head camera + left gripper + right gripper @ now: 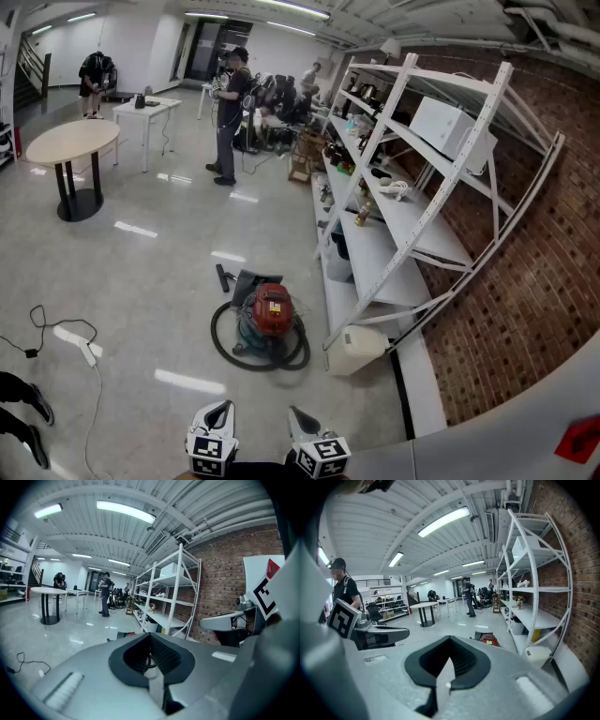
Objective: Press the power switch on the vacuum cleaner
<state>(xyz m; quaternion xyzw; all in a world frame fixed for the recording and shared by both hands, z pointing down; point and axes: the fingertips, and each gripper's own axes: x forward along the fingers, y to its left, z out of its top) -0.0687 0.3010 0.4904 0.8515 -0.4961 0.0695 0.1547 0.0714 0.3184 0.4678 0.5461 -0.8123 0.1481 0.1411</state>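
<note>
The vacuum cleaner stands on the floor ahead of me. It has a red top and a teal body, with its black hose coiled round it and a dark floor head behind. Both grippers hang low at the head view's bottom edge, well short of the vacuum. My left gripper is shut, jaws meeting at the tips with nothing between them. My right gripper is shut and empty as well. In the right gripper view the vacuum cleaner shows just past the jaw tips. In the left gripper view the vacuum cleaner barely peeks over the jaws.
A white shelving rack with small items runs along the brick wall at right, with a white container at its foot beside the vacuum. A cable and power strip lie at left. Farther off are a round table and a standing person.
</note>
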